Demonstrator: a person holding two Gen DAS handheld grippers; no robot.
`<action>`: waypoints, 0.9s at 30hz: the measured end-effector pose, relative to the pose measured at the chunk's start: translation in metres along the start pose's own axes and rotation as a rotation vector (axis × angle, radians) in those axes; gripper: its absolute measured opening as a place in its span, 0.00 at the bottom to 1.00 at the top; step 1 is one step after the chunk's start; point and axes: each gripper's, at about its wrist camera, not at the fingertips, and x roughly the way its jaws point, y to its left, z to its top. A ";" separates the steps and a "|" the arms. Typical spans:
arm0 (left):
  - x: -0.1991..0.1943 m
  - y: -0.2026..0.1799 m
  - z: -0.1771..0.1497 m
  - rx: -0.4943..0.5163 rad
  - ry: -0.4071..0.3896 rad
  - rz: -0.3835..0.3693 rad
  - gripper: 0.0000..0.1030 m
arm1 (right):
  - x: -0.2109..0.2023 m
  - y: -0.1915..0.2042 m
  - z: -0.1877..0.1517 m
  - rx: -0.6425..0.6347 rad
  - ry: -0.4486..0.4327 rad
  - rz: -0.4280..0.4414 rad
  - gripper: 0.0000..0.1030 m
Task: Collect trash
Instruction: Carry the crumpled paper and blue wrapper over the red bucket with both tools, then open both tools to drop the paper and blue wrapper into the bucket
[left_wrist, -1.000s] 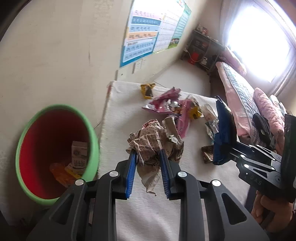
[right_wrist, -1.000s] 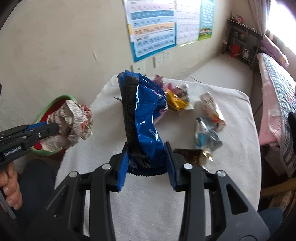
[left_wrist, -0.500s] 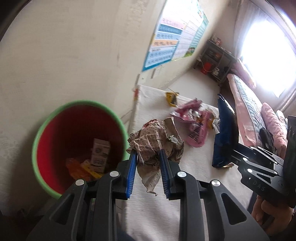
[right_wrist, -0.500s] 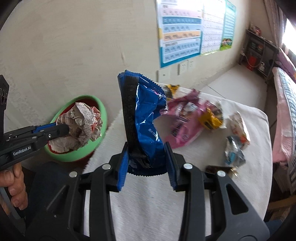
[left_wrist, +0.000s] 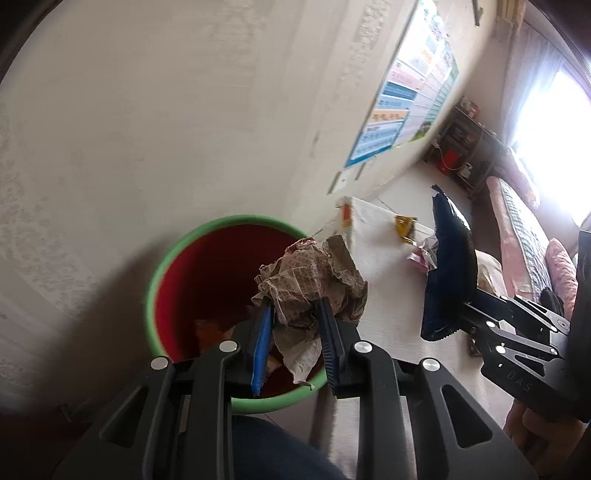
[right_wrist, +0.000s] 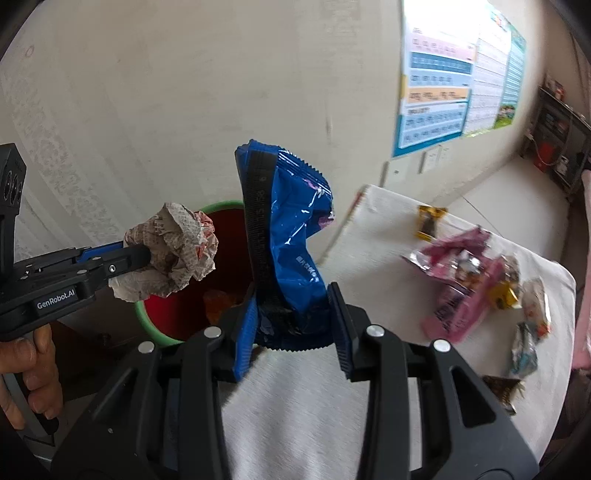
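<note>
Left gripper (left_wrist: 295, 314) jaws clamp crumpled paper (left_wrist: 314, 280) above the red bin (left_wrist: 162, 266) — right gripper (right_wrist: 291, 314) jaws pinch a blue wrapper (right_wrist: 291, 243).

A lived-in room of a home is shown. A bed (left_wrist: 524, 236) with pink patterned bedding is seen at 3 o'clock under a bright window (left_wrist: 554, 110). Colourful learning charts (right_wrist: 447, 88) are hung on the plain wall at 1 o'clock, wall sockets (right_wrist: 432, 160) are set below them, and a dark cluttered shelf unit (right_wrist: 557, 129) is placed in the far corner
</note>
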 end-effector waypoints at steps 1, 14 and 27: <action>-0.001 0.006 0.001 -0.005 -0.002 0.005 0.22 | 0.003 0.004 0.002 -0.004 0.002 0.006 0.35; -0.004 0.048 0.008 -0.059 -0.014 0.037 0.22 | 0.050 0.052 0.016 -0.054 0.064 0.058 0.35; 0.005 0.064 0.011 -0.087 -0.006 0.037 0.52 | 0.074 0.069 0.017 -0.072 0.114 0.045 0.49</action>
